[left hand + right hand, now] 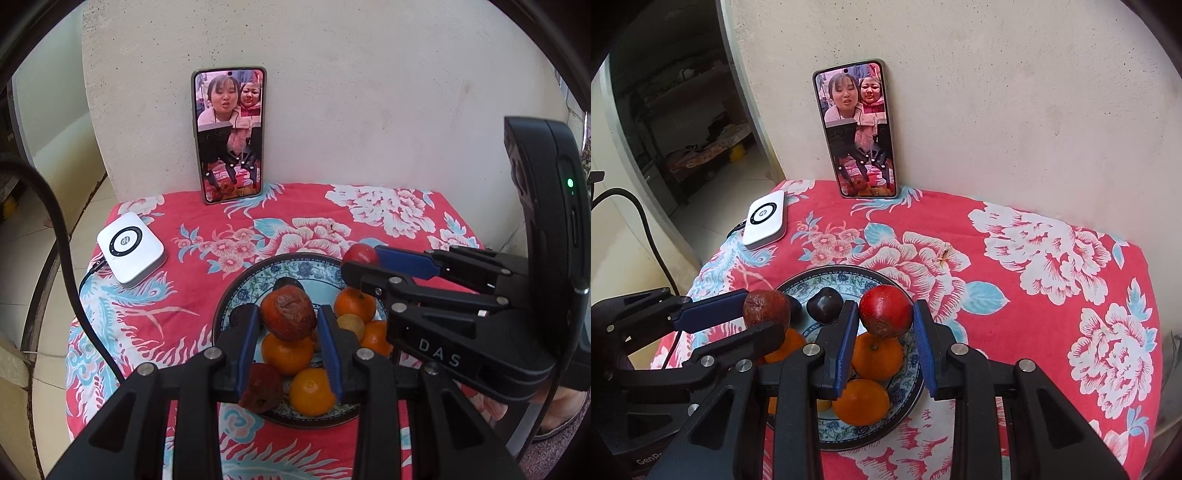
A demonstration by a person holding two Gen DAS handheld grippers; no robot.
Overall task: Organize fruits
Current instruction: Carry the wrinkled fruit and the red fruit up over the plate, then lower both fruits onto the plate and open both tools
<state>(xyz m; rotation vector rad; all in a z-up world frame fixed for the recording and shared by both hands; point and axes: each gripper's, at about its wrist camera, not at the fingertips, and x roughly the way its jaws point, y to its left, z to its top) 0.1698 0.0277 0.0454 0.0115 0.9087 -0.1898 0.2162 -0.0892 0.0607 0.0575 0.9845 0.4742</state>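
Note:
A blue-patterned plate on the floral cloth holds several oranges, a dark shrivelled fruit and a brown wrinkled fruit. My left gripper is shut on a wrinkled reddish-brown fruit above the plate. My right gripper is shut on a red apple-like fruit above the plate's right side.
A phone leans upright on the wall at the table's back. A white round-dial device with a cable lies at the back left. The table edges drop off left and right.

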